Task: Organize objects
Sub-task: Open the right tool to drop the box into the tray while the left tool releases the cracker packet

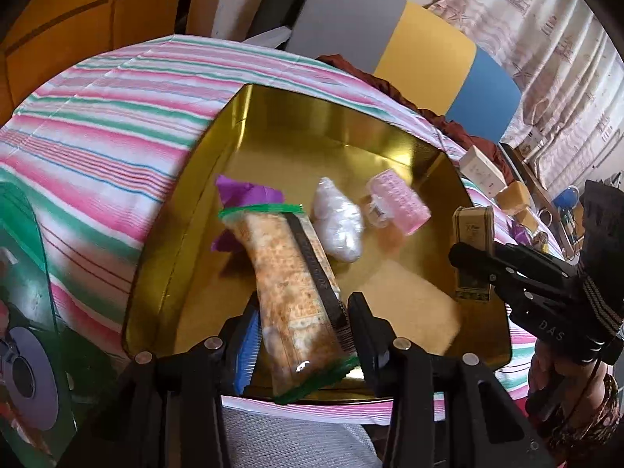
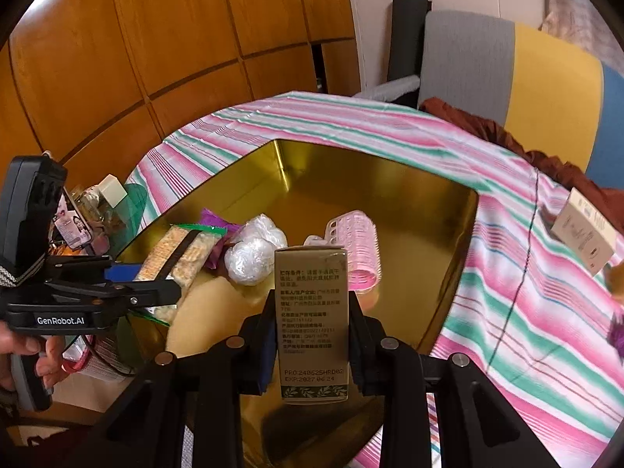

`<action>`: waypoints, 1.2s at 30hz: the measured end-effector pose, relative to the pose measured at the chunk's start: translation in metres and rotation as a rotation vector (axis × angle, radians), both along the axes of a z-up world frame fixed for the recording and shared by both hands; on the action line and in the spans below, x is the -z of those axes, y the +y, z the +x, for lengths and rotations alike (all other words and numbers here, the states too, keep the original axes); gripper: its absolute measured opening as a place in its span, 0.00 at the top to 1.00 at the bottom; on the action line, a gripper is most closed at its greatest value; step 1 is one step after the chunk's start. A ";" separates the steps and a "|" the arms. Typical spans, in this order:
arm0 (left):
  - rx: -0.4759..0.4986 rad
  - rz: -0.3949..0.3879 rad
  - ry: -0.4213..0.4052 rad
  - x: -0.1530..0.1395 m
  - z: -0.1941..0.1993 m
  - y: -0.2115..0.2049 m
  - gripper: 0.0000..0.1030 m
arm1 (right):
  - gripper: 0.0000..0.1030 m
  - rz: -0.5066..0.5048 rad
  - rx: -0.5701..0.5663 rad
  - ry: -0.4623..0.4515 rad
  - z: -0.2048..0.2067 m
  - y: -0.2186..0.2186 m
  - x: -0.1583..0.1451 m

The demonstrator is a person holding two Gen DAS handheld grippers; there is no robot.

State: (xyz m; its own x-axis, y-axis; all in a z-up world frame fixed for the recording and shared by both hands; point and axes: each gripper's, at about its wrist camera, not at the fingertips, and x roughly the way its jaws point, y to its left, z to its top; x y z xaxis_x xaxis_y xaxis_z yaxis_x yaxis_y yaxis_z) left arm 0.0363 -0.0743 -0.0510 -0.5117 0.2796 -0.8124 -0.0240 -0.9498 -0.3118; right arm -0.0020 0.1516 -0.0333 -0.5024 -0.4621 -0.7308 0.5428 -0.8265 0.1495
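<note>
Holding two items over the gold tray (image 1: 273,124) at once. Left gripper (image 1: 304,335) pinches a cracker pack (image 1: 290,273) in clear film with green sealed ends, gripped near its lower end; the rest of the pack sticks out far over the tray. Right gripper (image 2: 312,331) is clamped on a tan carton (image 2: 312,312), upright, jaws on its two narrow sides around mid-height, above the near part of the tray.

Already in the tray: pink roller (image 2: 357,249) at right, white plastic wad (image 2: 253,253) in the middle, purple wrapper (image 1: 249,191) at left, all close together. White box (image 2: 585,230) lies out on the striped cloth (image 1: 117,117), right of the tray.

Handling, my read:
- Cracker pack: light, brittle contents, slick film. Squeeze hard and the crackers break; squeeze soft and the film slides. Grip across the flat faces, not the sealed end. Held near one end it will droop, so lower it flat.
- Carton: light, thin card, walls dent easily. Side grip at mid-height is fine. Set it down on its base or lay it flat, otherwise it likely tips on the slick tray.

Free space looks best at the near right of the tray.
</note>
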 end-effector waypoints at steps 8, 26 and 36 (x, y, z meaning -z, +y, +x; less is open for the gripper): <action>-0.014 -0.139 0.004 0.003 -0.005 0.003 0.63 | 0.69 0.001 0.016 -0.044 -0.009 -0.007 0.013; -0.140 -0.075 0.158 -0.037 0.009 0.010 0.52 | 0.54 -0.094 0.103 -0.015 -0.001 0.018 -0.006; 0.043 0.021 0.201 -0.049 0.008 0.071 0.52 | 0.53 -0.095 0.141 0.005 0.006 0.039 -0.016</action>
State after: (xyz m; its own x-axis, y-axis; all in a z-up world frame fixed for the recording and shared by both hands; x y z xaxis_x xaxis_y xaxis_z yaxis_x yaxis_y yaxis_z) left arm 0.0441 -0.0028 -0.0020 -0.6503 0.3208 -0.6887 -0.1282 -0.9398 -0.3167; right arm 0.0043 0.1909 -0.0176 -0.5704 -0.4536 -0.6847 0.4235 -0.8767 0.2280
